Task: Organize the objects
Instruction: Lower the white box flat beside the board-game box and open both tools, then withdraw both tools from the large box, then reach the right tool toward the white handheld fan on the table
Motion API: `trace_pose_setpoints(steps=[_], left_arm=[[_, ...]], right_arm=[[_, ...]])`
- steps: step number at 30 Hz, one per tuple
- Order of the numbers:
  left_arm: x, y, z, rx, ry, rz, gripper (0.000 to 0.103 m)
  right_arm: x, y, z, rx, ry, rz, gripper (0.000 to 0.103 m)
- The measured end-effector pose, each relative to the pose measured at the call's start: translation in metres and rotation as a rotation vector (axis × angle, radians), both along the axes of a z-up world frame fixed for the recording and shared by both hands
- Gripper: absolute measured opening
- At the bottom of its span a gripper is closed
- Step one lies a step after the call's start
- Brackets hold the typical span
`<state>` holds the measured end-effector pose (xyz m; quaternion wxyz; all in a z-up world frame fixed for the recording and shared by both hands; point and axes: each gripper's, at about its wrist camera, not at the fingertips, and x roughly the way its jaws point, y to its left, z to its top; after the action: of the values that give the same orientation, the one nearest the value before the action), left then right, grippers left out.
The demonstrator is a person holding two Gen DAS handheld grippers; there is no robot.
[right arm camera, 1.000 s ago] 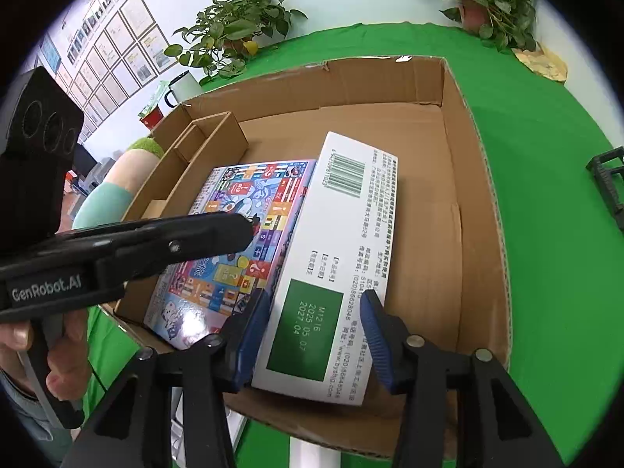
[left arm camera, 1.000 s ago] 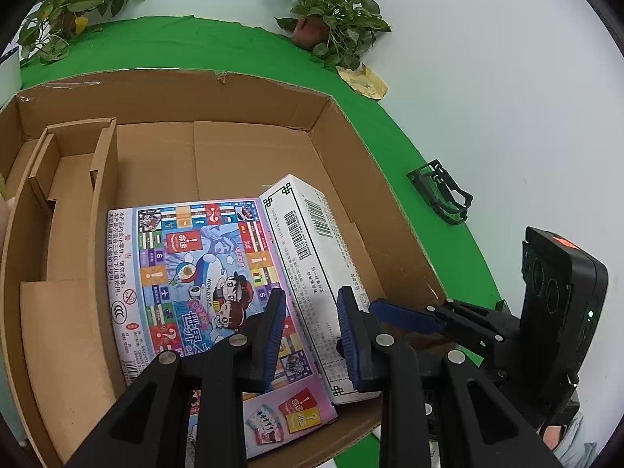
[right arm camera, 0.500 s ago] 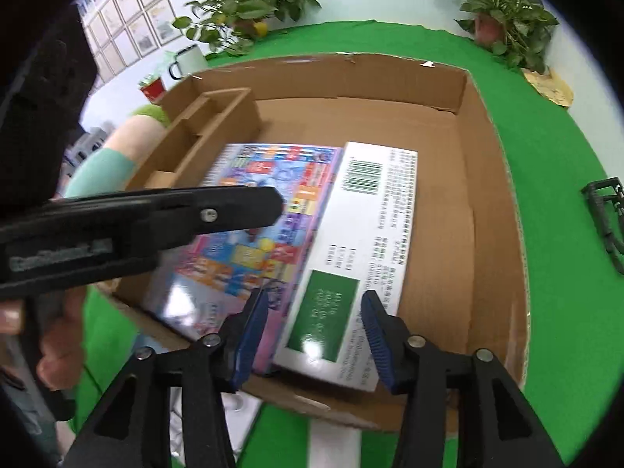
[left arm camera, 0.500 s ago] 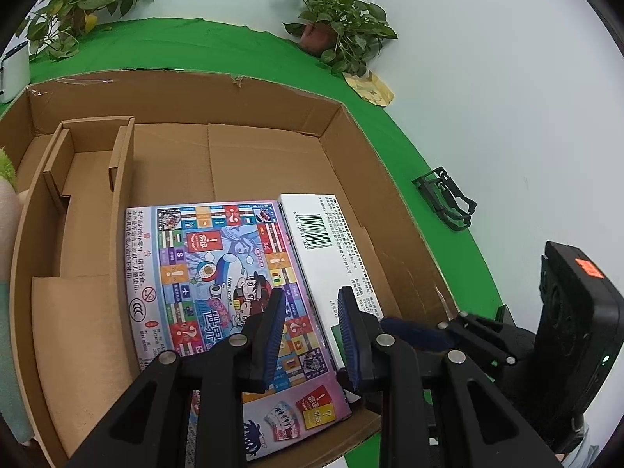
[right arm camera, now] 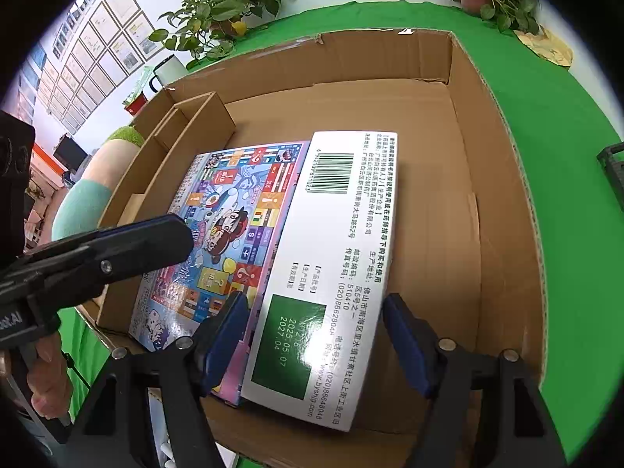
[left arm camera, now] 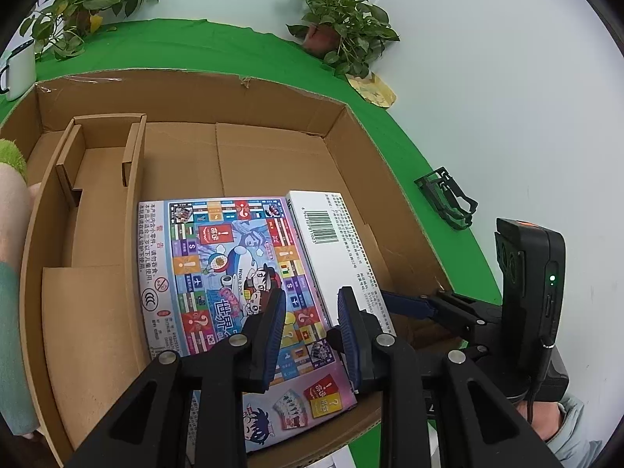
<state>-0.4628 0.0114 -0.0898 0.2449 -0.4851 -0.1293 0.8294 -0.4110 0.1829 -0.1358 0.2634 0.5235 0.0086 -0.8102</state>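
A large cardboard box (left arm camera: pixel 195 89) (right arm camera: pixel 390 54) holds a colourful board-game box (left arm camera: pixel 218 273) (right arm camera: pixel 238 214) lying flat. A white carton (left arm camera: pixel 331 241) (right arm camera: pixel 343 241) with a barcode and a green patch lies flat against its right side. My right gripper (right arm camera: pixel 315 304) straddles the carton's near end. Its jaws are opening, and both blue pads stand clear of the carton's sides. In the left wrist view the right gripper (left arm camera: pixel 405 304) reaches in from the right. My left gripper (left arm camera: pixel 311 304) (right arm camera: pixel 171 234) hovers over the game box, its jaws narrowly apart with nothing between them.
A cardboard divider insert (left arm camera: pixel 97 179) fills the box's left side; bare floor shows at the back and right. Outside on the green cloth are a plush toy (right arm camera: pixel 109 171), a white mug (left arm camera: pixel 19 70), potted plants (left arm camera: pixel 339 39) and a dark wire holder (left arm camera: pixel 448 202).
The white carton, earlier tilted against the game box in the right gripper's grip, now lies flat beside it. The right jaws have spread off it. The left gripper stayed put.
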Motion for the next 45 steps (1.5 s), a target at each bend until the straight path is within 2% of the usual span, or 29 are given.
trace_pose_setpoints(steps=[9,12,14,15,16,17,18,19,21,25,28,31,34,39,42,44,45], left_arm=[[0.02,0.0,0.004,-0.039,0.033,-0.007,0.026],[0.031,0.001,0.01,-0.075,0.078,0.005,0.034],[0.044,0.0,0.02,-0.115,0.145,0.04,0.057],[0.055,-0.002,0.029,-0.142,0.212,0.079,0.065],[0.064,-0.004,0.035,-0.158,0.268,0.116,0.083],[0.075,-0.005,0.042,-0.174,0.34,0.162,0.097],[0.092,-0.007,0.052,-0.19,0.435,0.214,0.103],[0.102,-0.007,0.057,-0.202,0.491,0.235,0.103],[0.116,-0.001,0.065,-0.235,0.541,0.237,0.103],[0.134,0.008,0.067,-0.232,0.516,0.21,0.103],[0.14,0.005,0.06,-0.159,0.432,0.158,0.103],[0.145,0.007,0.045,-0.091,0.323,0.11,0.103],[0.154,0.013,0.029,-0.044,0.252,0.073,0.103],[0.16,0.029,0.013,-0.023,0.213,0.023,0.103],[0.161,0.038,0.003,0.011,0.175,0.002,0.103],[0.162,0.042,0.002,0.027,0.164,-0.007,0.103],[0.164,0.045,0.002,0.031,0.163,-0.013,0.103]], right_arm=[[0.018,-0.001,-0.002,0.046,0.007,0.05,0.073],[0.022,0.001,0.003,0.041,0.035,0.047,0.074],[0.03,0.004,0.012,0.034,0.088,0.037,0.084],[0.036,0.005,0.018,0.039,0.127,0.027,0.088],[0.041,0.006,0.022,0.053,0.156,0.012,0.102],[0.047,0.009,0.027,0.06,0.191,-0.003,0.102],[0.053,0.012,0.032,0.062,0.222,-0.012,0.102],[0.059,0.015,0.036,0.069,0.253,-0.023,0.102],[0.071,0.023,0.044,0.074,0.308,-0.044,0.102],[0.094,0.041,0.06,0.038,0.351,-0.047,0.102],[0.111,0.054,0.061,-0.007,0.325,-0.006,0.102],[0.133,0.063,0.05,-0.052,0.243,0.031,0.102],[0.159,0.068,0.033,-0.037,0.188,0.046,0.102],[0.188,0.07,0.016,0.007,0.177,0.035,0.1],[0.194,0.068,0.008,0.042,0.176,0.019,0.084],[0.195,0.07,0.006,0.061,0.179,0.002,0.067],[0.195,0.071,0.005,0.061,0.175,-0.006,0.065]])
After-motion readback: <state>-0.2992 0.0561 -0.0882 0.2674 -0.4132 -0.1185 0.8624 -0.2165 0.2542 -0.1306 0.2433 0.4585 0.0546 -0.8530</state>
